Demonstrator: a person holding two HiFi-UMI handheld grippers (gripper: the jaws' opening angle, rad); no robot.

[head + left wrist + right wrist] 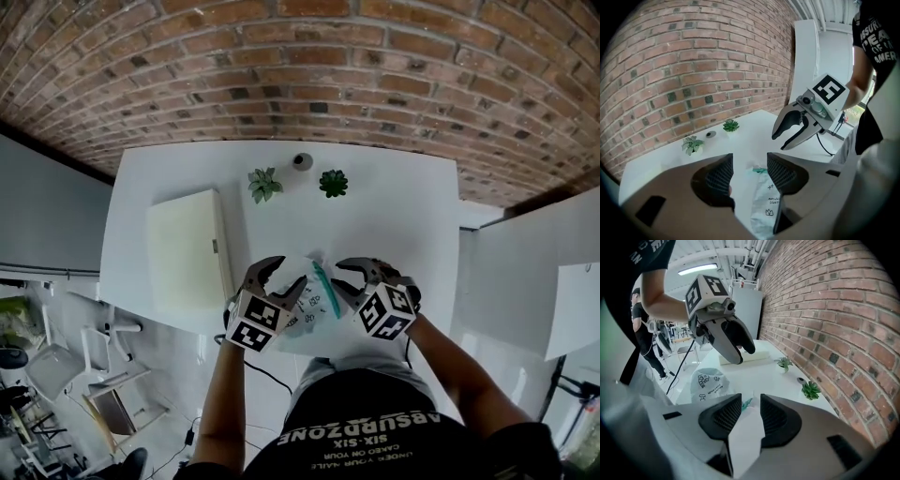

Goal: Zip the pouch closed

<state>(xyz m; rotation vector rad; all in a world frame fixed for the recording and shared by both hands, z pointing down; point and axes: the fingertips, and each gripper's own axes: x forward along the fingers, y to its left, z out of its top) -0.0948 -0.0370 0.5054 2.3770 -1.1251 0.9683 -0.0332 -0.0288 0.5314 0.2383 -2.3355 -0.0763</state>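
A whitish pouch (pixel 314 302) with small black prints and a green zipper (pixel 323 286) lies near the white table's front edge (pixel 169 323). My left gripper (pixel 284 275) hovers at the pouch's left side, and my right gripper (pixel 345 278) at its right side. Both are open. In the left gripper view the pouch (pixel 766 206) shows between the spread jaws of the left gripper (pixel 750 171), with the right gripper (pixel 790 133) open beyond it. In the right gripper view the right gripper (pixel 750 411) stands just short of the green zipper end (pixel 746 403); the pouch body (pixel 710 383) lies to the left.
A flat cream box (pixel 187 262) lies on the table's left part. Two small potted plants (pixel 264 184) (pixel 333 182) and a small grey round object (pixel 302 161) stand at the back by the brick wall (pixel 300 66). My body is close to the front edge.
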